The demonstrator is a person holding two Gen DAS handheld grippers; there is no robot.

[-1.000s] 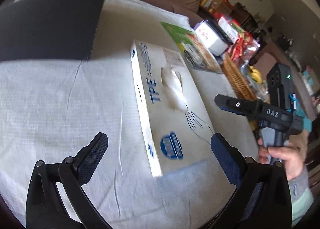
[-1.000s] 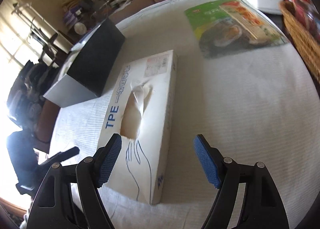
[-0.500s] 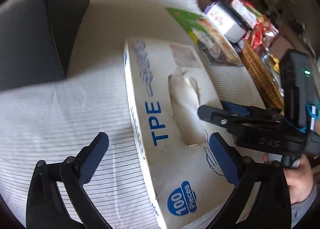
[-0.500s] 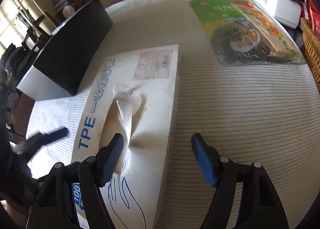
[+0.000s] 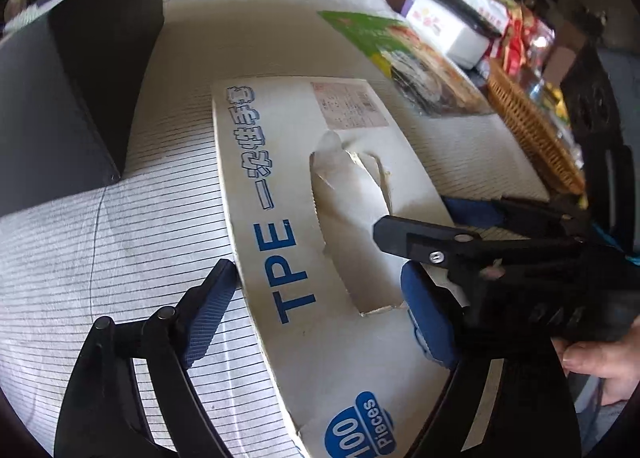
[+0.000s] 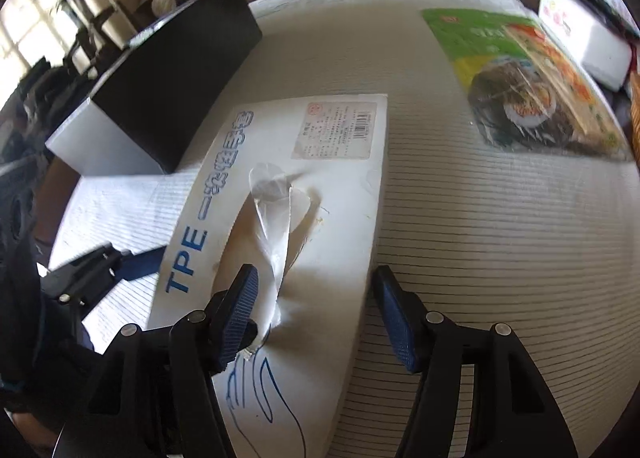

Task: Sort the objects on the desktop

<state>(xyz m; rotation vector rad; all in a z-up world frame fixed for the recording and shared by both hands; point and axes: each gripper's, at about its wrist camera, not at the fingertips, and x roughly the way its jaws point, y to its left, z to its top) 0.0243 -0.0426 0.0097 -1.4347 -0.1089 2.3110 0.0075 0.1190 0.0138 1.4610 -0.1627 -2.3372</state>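
**Both grippers close in on the glove box**

The striped tablecloth (image 6: pixel 500 238) fills the scene, and lying flat on it, centre stage, is the white TPE glove box (image 5: pixel 288 186), long side running away from us. Beside its far left corner sits the black box (image 6: pixel 168 98); well off to the right lies the green food packet (image 6: pixel 520 78), with the wicker basket (image 5: pixel 532 138) at the table's edge.

Now the tools. The left gripper (image 5: pixel 320 310) has its jaws spread wide across the box's near end, one pad just touching the left edge, the other over the top face. The right gripper (image 6: pixel 316 318) is also spread, one pad over the torn dispenser slot where a clear glove (image 6: pixel 276 210) pokes up, the other outside the right edge. Neither is clamped on anything yet, though whether that inner pad touches the cardboard is hard to tell.

To do this well, I'd say seat each pair squarely on the side walls, keep clear of the flimsy slot, and squeeze evenly so the thin card doesn't buckle.

Compared with half a second ago, both grippers have pushed farther forward and lower, and the box looms larger in each view.
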